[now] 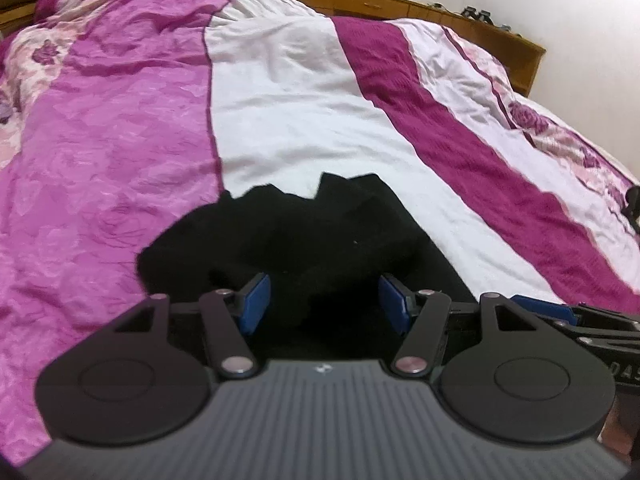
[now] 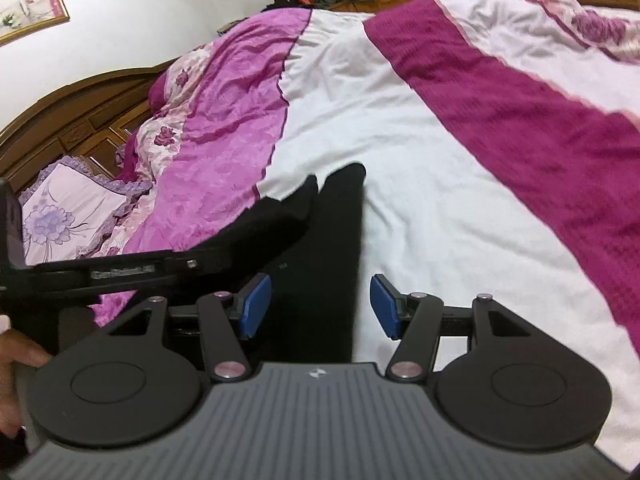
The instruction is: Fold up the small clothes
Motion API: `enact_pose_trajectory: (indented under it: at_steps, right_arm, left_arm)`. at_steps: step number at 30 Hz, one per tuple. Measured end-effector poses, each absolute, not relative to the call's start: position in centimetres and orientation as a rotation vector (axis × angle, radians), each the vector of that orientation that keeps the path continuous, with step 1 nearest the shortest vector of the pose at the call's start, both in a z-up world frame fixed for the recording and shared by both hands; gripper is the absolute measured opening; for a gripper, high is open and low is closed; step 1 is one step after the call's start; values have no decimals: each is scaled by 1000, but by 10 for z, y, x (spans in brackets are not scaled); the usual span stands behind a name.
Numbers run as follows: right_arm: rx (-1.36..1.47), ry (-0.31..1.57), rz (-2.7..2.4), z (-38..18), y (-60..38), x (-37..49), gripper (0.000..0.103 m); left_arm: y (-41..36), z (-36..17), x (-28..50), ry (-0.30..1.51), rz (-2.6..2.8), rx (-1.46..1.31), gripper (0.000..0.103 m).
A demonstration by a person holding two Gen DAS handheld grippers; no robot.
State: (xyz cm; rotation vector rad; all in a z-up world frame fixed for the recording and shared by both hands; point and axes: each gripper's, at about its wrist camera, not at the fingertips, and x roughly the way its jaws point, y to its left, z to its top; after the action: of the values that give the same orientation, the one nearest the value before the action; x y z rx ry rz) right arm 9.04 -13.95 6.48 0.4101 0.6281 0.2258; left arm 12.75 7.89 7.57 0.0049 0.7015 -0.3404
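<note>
A small black garment [image 1: 304,232] lies rumpled on the white stripe of the bedspread [image 1: 304,112], its two pointed ends aimed away from me. My left gripper [image 1: 324,304] is open, its blue pads [image 1: 256,300] wide apart with the near edge of the cloth between them. In the right wrist view the garment [image 2: 332,240] runs as a long dark strip. My right gripper [image 2: 320,306] is open over its near end, the left pad on the cloth and the right pad [image 2: 384,308] over white sheet. The left gripper's body [image 2: 120,272] crosses in from the left.
The bed has pink, white and magenta stripes. A wooden headboard [image 2: 80,104] and a floral pillow [image 2: 68,216] are at the left, and a wooden dresser [image 1: 420,4] stands behind. A hand [image 2: 16,356] shows at the lower left. A small dark object [image 1: 632,200] lies at the right edge.
</note>
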Motion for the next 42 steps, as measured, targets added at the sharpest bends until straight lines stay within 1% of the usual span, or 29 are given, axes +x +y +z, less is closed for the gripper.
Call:
enact_pose_trajectory:
  at_steps: [2, 3, 4, 5, 6, 9, 12, 16, 17, 18, 20, 25, 29, 38, 42]
  right_arm:
    - [416, 637, 230, 61, -138, 90, 63]
    - [417, 641, 233, 59, -136, 90, 63]
    - [418, 643, 237, 58, -135, 90, 63]
    - [418, 644, 241, 58, -134, 90, 63]
    - [419, 645, 244, 57, -133, 90, 63]
    - [421, 645, 250, 57, -130, 91, 63]
    - [422, 645, 255, 56, -130, 91, 63]
    - [425, 651, 257, 54, -130, 93, 63]
    - [426, 654, 257, 54, -129, 93, 63]
    - [426, 656, 258, 53, -129, 94, 63]
    - [425, 657, 260, 53, -128, 94, 63]
    - [417, 654, 266, 54, -127, 94, 63]
    - [417, 661, 266, 52, -126, 94, 63]
    - [398, 678, 261, 49, -120, 93, 63]
    - [396, 680, 260, 48, -120, 93, 63]
  left_arm:
    - [73, 68, 129, 680, -321, 48, 61]
    - [71, 65, 130, 666, -315, 69, 57]
    - [70, 63, 130, 646, -311, 84, 48]
    - [70, 61, 132, 642, -312, 87, 27]
    - [71, 61, 135, 651, -310, 78, 17]
    - [87, 64, 143, 648, -283, -41, 16]
    - [103, 68, 148, 624, -194, -84, 16]
    - [126, 68, 154, 647, -152, -139, 18]
    - [130, 69, 153, 650, -149, -147, 20]
    - [133, 70, 152, 652, -149, -151, 26]
    - [139, 72, 146, 645, -135, -153, 36]
    - [152, 71, 123, 655, -156, -180, 39]
    - [158, 65, 106, 660, -166, -203, 46]
    - [165, 51, 94, 704, -229, -351, 46]
    - [165, 46, 93, 705, -226, -372, 47]
